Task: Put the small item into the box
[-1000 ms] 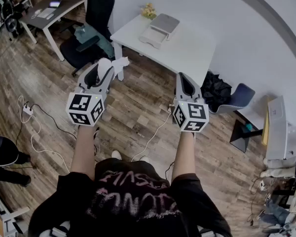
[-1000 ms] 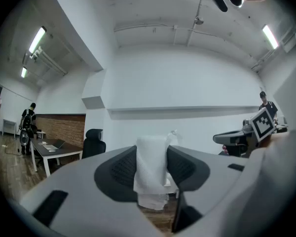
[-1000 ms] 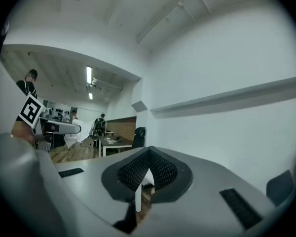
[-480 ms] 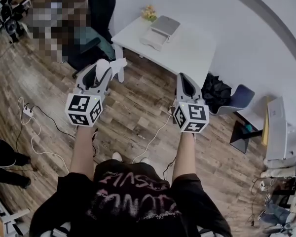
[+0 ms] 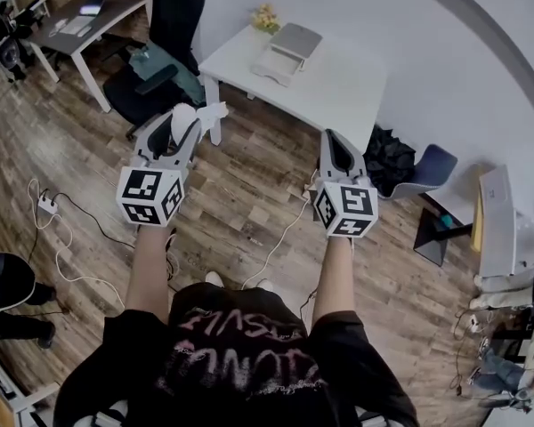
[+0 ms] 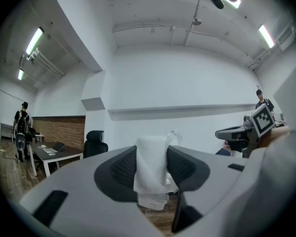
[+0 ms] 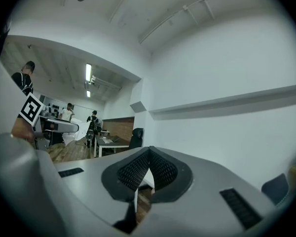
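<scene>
One small white cloth (image 6: 152, 174) was squeezed in the left gripper (image 5: 182, 121), up in the air, far from the box (image 5: 289, 50) on the white bench (image 5: 347, 92). The right gripper (image 7: 148, 157) was closed on nothing. It looked like the carrying step; next the cloth must reach the box. The shirt (image 5: 240, 345) had letters too jumbled to read.

Folded white paper towel (image 6: 151, 171) hangs upright, pinched in left gripper (image 5: 183, 124); pale lidded box (image 5: 287, 50) sits on white table (image 5: 349, 92), well apart.
</scene>
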`<action>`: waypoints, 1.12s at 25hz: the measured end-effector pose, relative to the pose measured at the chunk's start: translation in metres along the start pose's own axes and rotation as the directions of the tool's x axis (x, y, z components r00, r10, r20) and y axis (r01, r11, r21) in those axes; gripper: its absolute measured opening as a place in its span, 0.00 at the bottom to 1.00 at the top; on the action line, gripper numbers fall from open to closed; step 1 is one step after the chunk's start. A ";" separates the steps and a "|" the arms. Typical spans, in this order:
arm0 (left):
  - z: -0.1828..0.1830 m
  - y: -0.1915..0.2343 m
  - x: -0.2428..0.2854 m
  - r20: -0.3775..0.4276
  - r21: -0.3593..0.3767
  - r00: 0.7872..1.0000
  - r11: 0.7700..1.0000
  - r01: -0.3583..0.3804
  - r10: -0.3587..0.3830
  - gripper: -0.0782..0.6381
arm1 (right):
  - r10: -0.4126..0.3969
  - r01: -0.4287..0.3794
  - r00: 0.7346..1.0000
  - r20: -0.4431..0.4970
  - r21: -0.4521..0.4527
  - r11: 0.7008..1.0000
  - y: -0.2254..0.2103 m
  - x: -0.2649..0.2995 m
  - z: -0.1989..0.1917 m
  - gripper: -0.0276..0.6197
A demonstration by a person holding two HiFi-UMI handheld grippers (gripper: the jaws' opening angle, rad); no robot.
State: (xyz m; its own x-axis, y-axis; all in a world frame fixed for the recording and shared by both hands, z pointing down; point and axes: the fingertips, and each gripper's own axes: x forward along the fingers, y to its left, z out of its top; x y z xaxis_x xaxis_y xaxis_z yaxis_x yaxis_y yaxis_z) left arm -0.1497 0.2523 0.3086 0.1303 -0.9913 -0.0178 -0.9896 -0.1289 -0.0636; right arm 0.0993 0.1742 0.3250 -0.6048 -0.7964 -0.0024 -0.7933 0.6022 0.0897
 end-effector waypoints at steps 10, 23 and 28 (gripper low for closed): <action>-0.006 0.021 -0.010 0.006 -0.001 0.999 0.999 0.047 -0.047 0.36 | -0.043 0.043 0.999 -0.005 0.000 0.999 0.031 0.002 -0.003 0.05; -0.015 0.038 0.014 -0.004 0.003 0.997 0.997 0.073 -0.073 0.36 | -0.049 0.049 0.999 -0.005 0.022 0.999 0.034 0.033 -0.011 0.05; -0.022 0.041 0.040 -0.025 0.004 0.997 0.997 0.077 -0.076 0.36 | -0.043 0.044 0.999 -0.015 0.035 0.998 0.019 0.058 -0.020 0.05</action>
State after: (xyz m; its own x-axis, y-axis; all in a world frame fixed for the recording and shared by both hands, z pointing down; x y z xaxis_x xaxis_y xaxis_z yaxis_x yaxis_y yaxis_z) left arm -0.1865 0.2070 0.3269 0.2040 -0.9789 0.0118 -0.9765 -0.2044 -0.0692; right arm 0.0507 0.1378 0.3466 -0.5689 -0.8224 0.0087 -0.8209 0.5684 0.0541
